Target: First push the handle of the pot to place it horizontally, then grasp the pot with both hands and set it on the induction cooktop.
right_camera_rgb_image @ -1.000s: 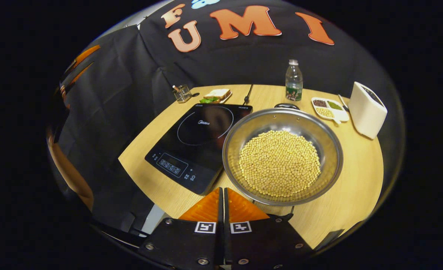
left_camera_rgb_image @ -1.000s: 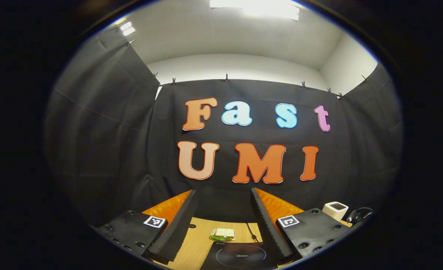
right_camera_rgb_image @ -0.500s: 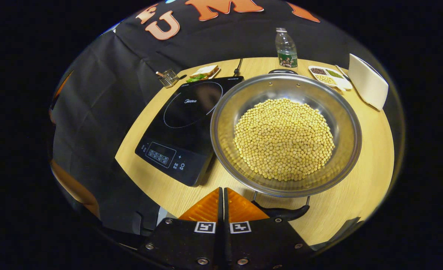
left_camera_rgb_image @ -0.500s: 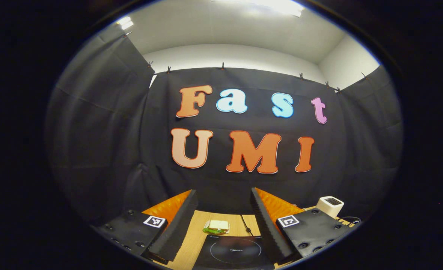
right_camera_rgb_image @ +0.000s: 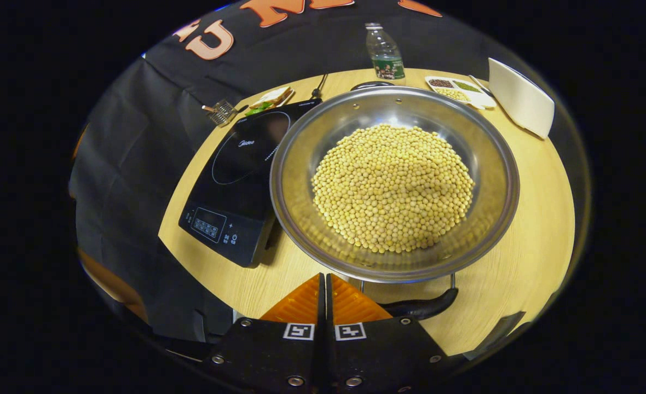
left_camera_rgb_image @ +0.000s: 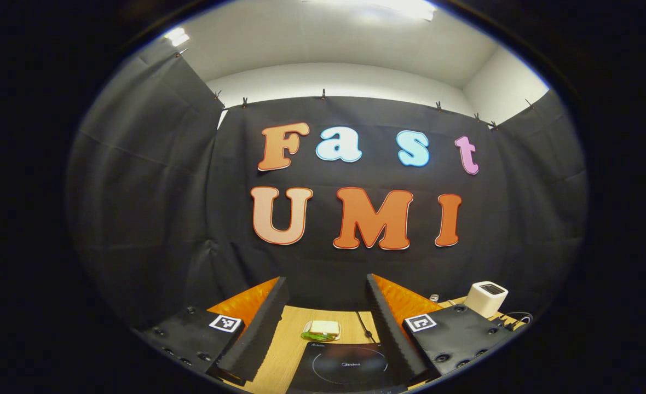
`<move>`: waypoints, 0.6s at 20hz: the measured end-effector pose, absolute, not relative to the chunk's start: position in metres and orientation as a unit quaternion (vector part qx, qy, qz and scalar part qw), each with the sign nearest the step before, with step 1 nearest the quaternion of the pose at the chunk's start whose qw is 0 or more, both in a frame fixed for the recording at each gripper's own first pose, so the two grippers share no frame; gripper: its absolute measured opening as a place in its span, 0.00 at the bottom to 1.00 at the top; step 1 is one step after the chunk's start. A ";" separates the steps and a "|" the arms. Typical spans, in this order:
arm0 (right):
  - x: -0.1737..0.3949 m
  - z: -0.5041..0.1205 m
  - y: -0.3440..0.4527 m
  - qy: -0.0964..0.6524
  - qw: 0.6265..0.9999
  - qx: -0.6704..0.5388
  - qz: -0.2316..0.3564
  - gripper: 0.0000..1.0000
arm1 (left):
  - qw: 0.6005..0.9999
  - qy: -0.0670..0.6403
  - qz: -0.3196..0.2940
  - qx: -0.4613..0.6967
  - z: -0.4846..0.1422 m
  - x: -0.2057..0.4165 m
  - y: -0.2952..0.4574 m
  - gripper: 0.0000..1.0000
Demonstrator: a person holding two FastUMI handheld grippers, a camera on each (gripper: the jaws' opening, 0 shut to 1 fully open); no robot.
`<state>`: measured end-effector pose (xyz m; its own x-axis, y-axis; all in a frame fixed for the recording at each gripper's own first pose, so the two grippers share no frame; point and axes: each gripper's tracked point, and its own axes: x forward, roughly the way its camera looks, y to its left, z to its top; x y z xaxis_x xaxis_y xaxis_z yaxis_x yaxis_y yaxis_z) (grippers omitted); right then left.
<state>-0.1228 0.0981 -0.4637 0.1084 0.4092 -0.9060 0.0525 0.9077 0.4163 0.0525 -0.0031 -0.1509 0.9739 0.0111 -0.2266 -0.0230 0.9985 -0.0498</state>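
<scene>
- The right gripper view is looking down on the pot (right_camera_rgb_image: 394, 186), a wide steel pan heaped with yellow beans (right_camera_rgb_image: 393, 189), sitting on the wooden table (right_camera_rgb_image: 525, 230) just right of the induction cooktop (right_camera_rgb_image: 235, 180) and not on it
- The pot's black handle (right_camera_rgb_image: 421, 307) is hanging at its near rim, just beside the right gripper (right_camera_rgb_image: 326, 290), whose orange fingers are pressed together with nothing between them
- The left gripper view is facing the booth's black cloth wall (left_camera_rgb_image: 153, 180) and white ceiling (left_camera_rgb_image: 334, 49); the left gripper (left_camera_rgb_image: 326, 306) is holding its jaws wide and empty above the cooktop's far edge
- Counting: one pot, one cooktop, one water bottle (right_camera_rgb_image: 385, 52), one sandwich (left_camera_rgb_image: 323, 328), one divided dish (right_camera_rgb_image: 457, 90), one white appliance (left_camera_rgb_image: 486, 298), one small wire holder (right_camera_rgb_image: 223, 112)
- The table is pale wood with a rounded edge, ringed by black cloth
</scene>
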 end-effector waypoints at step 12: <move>-0.112 -0.481 -0.002 0.653 0.737 0.173 0.014 0.00 | 0.990 0.139 0.002 -0.034 -0.172 0.057 -0.001 0.93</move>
<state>-0.1116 -0.0016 -0.4806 0.1474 0.2462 -0.9579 0.2054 0.9398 0.2732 0.0570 -0.0012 -0.1718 0.9613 -0.0051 -0.2754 -0.0138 0.9977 -0.0667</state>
